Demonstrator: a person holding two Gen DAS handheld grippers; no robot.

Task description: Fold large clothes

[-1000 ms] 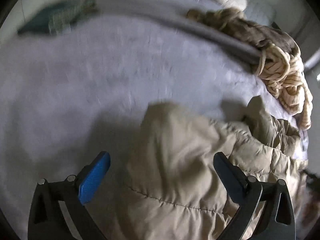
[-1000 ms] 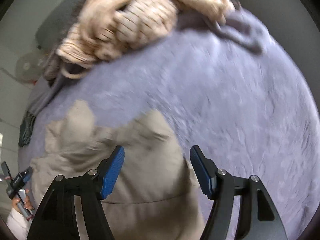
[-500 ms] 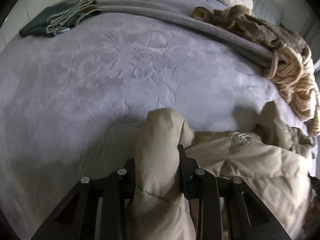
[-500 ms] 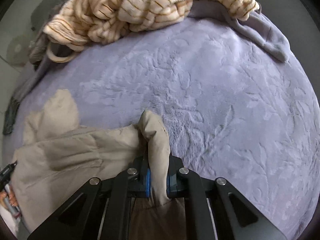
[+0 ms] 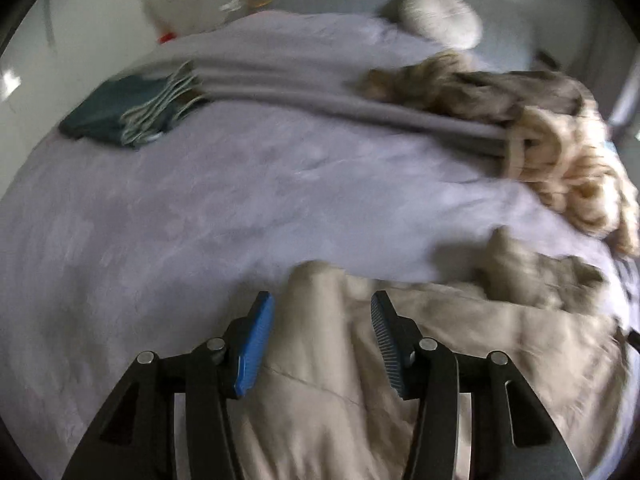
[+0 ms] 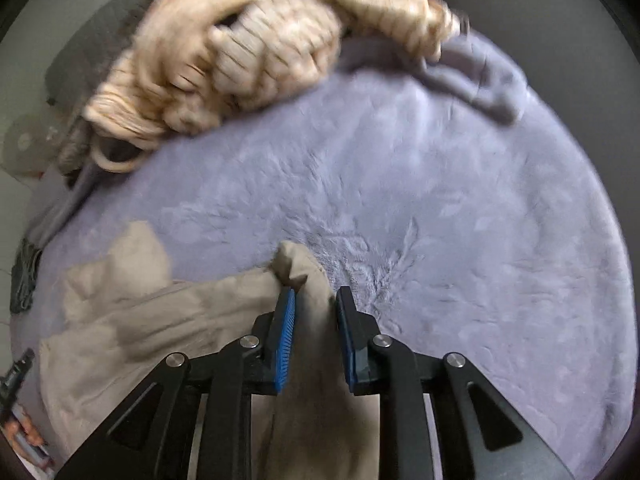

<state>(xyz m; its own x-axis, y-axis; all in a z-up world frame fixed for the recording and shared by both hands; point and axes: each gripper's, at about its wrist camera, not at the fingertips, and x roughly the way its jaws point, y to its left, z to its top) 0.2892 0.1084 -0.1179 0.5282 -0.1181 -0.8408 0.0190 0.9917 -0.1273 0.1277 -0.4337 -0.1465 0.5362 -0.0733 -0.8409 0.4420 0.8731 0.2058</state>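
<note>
A beige padded jacket (image 5: 460,340) lies crumpled on the lilac bed cover (image 5: 200,220) at the near edge. My left gripper (image 5: 320,296) straddles a raised fold of it. Its jaws are opening, and the blue pads (image 5: 256,340) stand clear of the cloth. In the right wrist view the same jacket (image 6: 160,320) spreads to the left. My right gripper (image 6: 316,290) has a narrow corner of it between its jaws, which are opening too, and the pads (image 6: 286,332) are no longer pinching it.
A striped cream knit pile (image 5: 572,184) (image 6: 248,52) sits at the far right of the bed. A folded dark green garment (image 5: 120,116) lies at the far left, and a round cushion (image 5: 440,20) at the head. A hand (image 6: 24,436) shows at the lower left.
Both grippers closed on folds of the jacket half a second ago and have since parted their jaws again. The left one has lifted, so more of the bed's far end shows.
</note>
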